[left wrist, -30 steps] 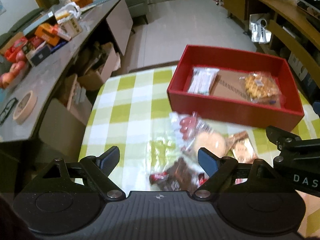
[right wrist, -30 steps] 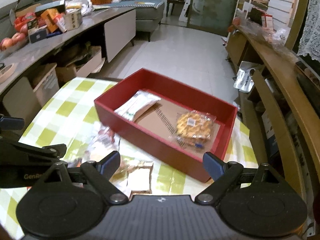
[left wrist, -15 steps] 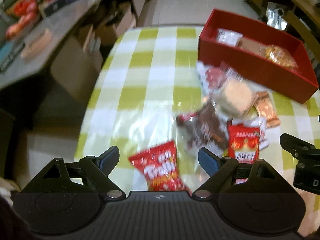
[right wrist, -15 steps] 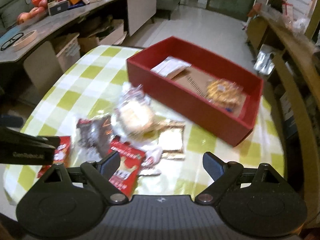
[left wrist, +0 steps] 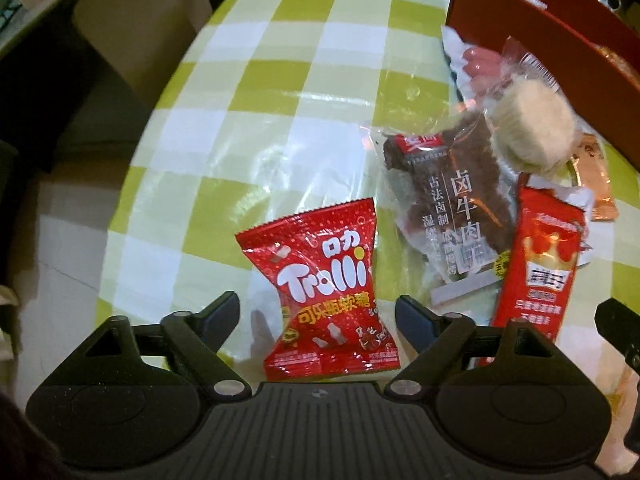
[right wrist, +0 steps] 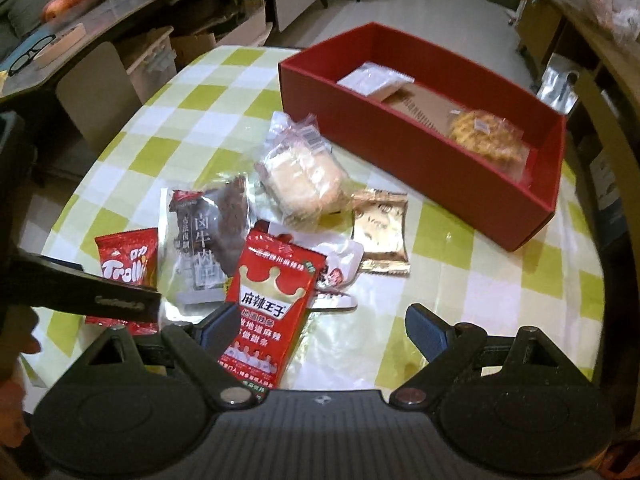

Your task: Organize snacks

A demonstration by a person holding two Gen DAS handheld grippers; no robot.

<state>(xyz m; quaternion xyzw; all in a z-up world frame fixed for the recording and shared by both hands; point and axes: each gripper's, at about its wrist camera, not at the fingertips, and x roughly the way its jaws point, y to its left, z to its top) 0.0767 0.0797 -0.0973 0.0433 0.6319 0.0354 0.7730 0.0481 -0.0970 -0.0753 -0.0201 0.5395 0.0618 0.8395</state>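
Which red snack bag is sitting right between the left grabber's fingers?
The Trolli gummy bag. It lies between the open left gripper fingers, while the other red bag, the one with a crown, lies off to the right.

Loose snack packets heaped beside a red box on the checked worktop

The red foil Trolli gummy packet lies flat at 6 o'clock; the clear dark beef-jerky pouch lies at its 2 o'clock, the wrapped pale round cake beyond. The red crowned spicy-strip packet overlaps neighbours. The open red rectangular cardboard box holds a wrapped golden waffle.
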